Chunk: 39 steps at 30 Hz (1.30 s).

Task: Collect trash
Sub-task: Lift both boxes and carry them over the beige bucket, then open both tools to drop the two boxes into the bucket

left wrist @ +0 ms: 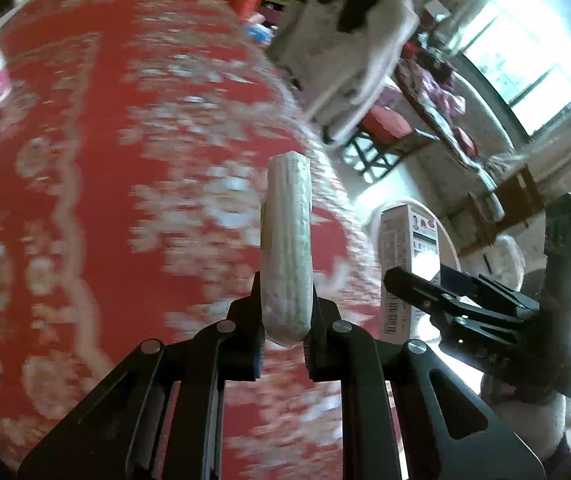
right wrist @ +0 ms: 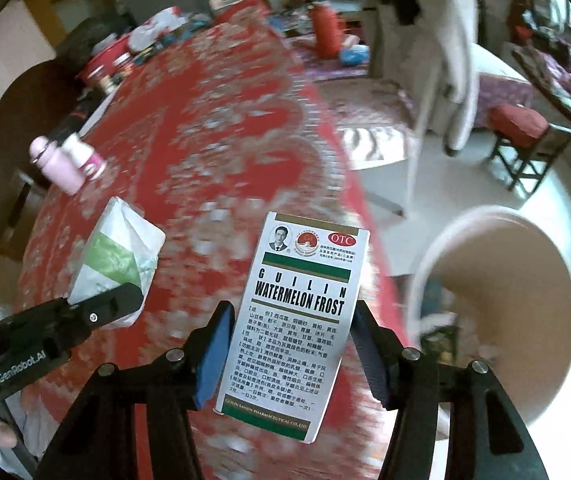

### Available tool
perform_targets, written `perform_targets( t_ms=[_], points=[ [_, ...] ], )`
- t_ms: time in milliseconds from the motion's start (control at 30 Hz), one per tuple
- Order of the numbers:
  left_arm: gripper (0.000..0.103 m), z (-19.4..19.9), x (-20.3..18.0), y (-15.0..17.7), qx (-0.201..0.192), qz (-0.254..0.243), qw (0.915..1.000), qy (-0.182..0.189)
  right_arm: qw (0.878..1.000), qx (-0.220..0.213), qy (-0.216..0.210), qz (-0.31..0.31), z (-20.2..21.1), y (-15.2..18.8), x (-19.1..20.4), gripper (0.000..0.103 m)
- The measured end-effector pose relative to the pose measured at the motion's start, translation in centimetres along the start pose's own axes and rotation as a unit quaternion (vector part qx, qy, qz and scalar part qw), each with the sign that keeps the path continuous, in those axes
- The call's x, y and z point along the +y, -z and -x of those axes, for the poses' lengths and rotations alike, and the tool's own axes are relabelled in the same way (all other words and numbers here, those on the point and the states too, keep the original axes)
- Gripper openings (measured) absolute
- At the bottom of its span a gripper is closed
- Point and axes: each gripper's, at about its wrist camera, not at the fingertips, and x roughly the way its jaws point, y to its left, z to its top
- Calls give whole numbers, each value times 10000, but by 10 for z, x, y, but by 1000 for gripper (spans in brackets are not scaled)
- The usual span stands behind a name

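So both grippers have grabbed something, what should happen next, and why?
Probably carry both on over the round white bin and let go. The right gripper holds the white medicine box, the left gripper the crumpled white-and-green packet, and the bin sits just beyond the red tablecloth.

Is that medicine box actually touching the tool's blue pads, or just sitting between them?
Touching. The right wrist view shows both blue pads pressed against the medicine box edges, holding it above the red tablecloth.

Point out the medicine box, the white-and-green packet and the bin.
medicine box (right wrist: pixel 297 320), right wrist view, on its printed front face, between the right gripper's pads.
white-and-green packet (right wrist: pixel 113 256), right wrist view, on its green patch.
bin (right wrist: pixel 497 280), right wrist view, on its inner wall.
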Motion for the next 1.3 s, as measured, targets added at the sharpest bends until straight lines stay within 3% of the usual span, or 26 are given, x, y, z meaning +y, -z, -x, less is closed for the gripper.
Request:
perform_targets(
  t_ms=[233,500,1100,1200,1267,1300],
  points=[
    [12,-37,-70,-5,175,-391,9987,263,9985,-48,351,-426,19,12,-67,57],
    [12,-70,-120,-6,331,-669,9969,249,9951,-25,594,-790,24,19,-125,57],
    [14,-105,-164,-7,435,-812,9953,296,9914,17,645,-1140,24,24,-171,58],
    [21,-105,-166,-8,394,-826,9951,379,9909,4,651,-1174,26,26,-175,66],
    [40,-104,-168,-8,342,-841,9950,427,9905,-38,635,-1220,29,28,-177,68],
    [44,-103,-168,-8,305,-847,9949,445,9901,-56,629,-1253,31,30,-178,68]
  ],
)
